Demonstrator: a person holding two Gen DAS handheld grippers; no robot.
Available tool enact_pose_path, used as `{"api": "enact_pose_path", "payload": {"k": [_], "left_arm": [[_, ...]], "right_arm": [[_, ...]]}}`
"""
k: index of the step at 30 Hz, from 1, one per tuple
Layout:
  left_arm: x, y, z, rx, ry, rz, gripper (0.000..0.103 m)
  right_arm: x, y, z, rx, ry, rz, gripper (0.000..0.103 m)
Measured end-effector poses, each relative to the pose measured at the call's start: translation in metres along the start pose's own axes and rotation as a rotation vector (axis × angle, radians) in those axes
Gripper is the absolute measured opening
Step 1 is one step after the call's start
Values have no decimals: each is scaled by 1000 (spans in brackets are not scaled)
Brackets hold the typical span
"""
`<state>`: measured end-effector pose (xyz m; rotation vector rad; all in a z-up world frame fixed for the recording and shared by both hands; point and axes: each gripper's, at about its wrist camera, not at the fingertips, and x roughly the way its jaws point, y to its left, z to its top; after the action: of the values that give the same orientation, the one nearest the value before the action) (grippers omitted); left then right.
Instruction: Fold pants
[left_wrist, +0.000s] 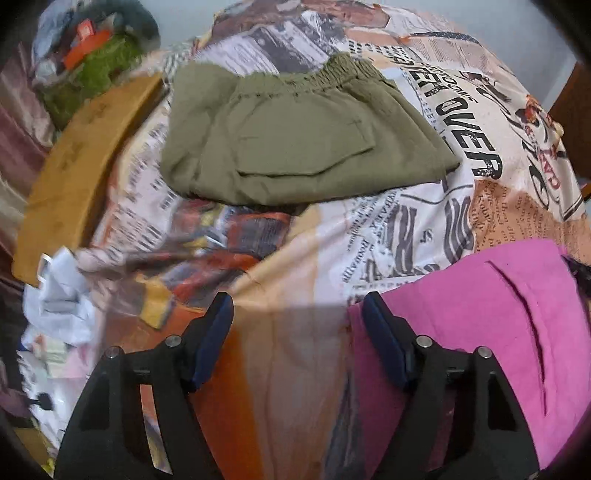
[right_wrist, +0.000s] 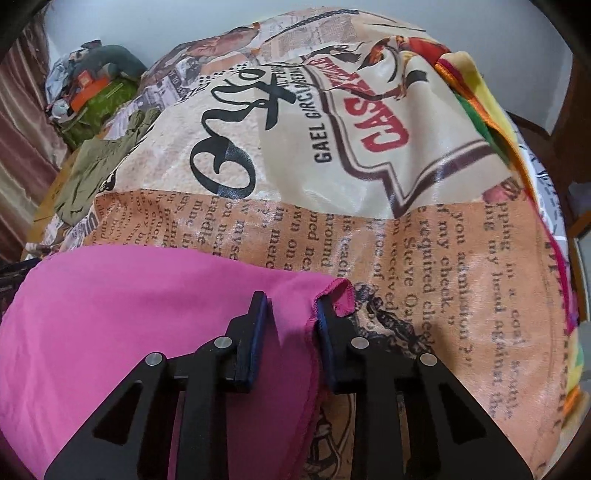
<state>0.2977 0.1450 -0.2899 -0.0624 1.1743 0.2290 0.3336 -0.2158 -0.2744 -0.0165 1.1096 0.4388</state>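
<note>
On the bed (right_wrist: 369, 229), near its front edge, pink pants (right_wrist: 129, 314) lie flat, long axis across the view, hem corner pointing right. Right gripper (right_wrist: 291, 306) straddles that hem, fingers spread, not clamped. Left gripper (left_wrist: 299, 310) hangs released beside the pink cloth. Folded green pants (left_wrist: 295, 136) lie farther back.

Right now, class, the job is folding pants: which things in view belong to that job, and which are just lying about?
Belonging to the job:
- pink pants, edge between the right tongs
- olive pants, already folded
- left tongs, open and holding nothing

Just lying about:
- printed bedspread underneath
- pile of clutter in the far corner
- crumpled white paper
</note>
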Motion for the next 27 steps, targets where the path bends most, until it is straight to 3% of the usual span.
{"api": "enact_pose_path", "payload": {"k": [2, 6, 10, 15, 16, 17, 20, 27], "left_arm": [[-9, -6, 0, 47, -25, 49, 74], [-34, -19, 4, 127, -101, 100, 74], [-64, -30, 9, 140, -182, 58, 74], [-91, -52, 20, 157, -231, -44, 83], [-92, -57, 22, 163, -236, -53, 83], [-93, -63, 22, 172, -237, -60, 84], [-84, -80, 23, 202, -200, -85, 84], [-39, -108, 4, 287, -56, -87, 85]], "right_arm": [[-5, 1, 3, 4, 12, -27, 24], [-30, 2, 9, 16, -5, 10, 31], [-64, 16, 16, -24, -83, 36, 46], [-81, 49, 27, -89, -112, 110, 48], [-80, 55, 28, -102, -110, 120, 53], [-77, 62, 29, -116, -108, 129, 58], [-66, 78, 27, -148, -79, 158, 58], [-21, 103, 10, -224, 89, 185, 58]]}}
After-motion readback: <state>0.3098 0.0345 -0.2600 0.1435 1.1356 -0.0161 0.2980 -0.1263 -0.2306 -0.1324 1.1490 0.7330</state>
